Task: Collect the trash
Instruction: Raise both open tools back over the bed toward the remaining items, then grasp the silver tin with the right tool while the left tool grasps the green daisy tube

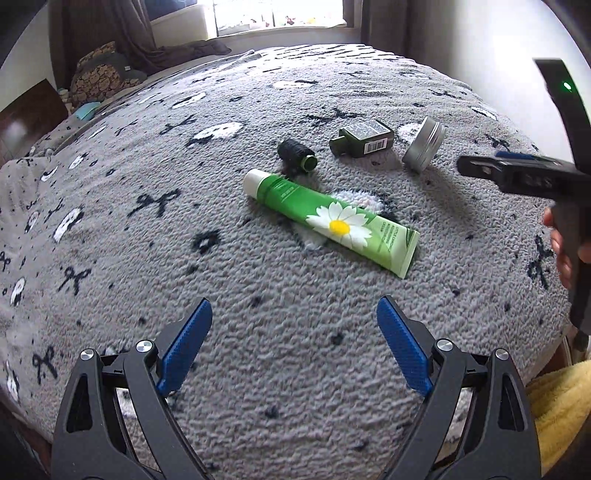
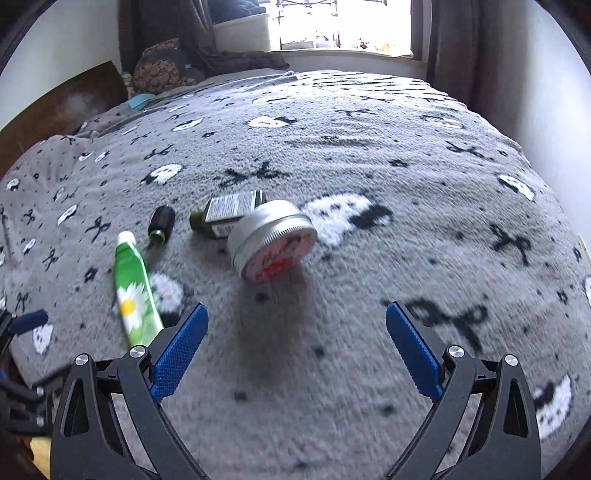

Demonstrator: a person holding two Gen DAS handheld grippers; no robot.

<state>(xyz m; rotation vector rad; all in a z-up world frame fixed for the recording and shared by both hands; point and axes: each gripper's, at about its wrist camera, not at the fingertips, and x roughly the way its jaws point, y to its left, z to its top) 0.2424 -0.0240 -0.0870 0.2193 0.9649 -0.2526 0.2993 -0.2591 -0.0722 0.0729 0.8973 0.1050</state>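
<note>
Several pieces of trash lie on a grey patterned bed blanket (image 1: 184, 229). A green tube with a daisy print (image 1: 332, 218) lies nearest my left gripper (image 1: 294, 317), which is open and empty above the blanket. Beyond the tube lie a small black cylinder (image 1: 296, 155), a dark green bottle (image 1: 364, 138) and a silver round tin (image 1: 423, 144). My right gripper (image 2: 297, 321) is open and empty, facing the tin (image 2: 271, 240), with the bottle (image 2: 227, 214), cylinder (image 2: 161, 223) and tube (image 2: 133, 288) to its left. The right gripper also shows in the left wrist view (image 1: 465, 164).
A wooden headboard (image 2: 62, 107) and a patterned pillow (image 2: 162, 70) are at the far left. A window (image 2: 343, 26) and curtains lie beyond the bed. Yellow fabric (image 1: 561, 406) sits at the lower right of the left wrist view.
</note>
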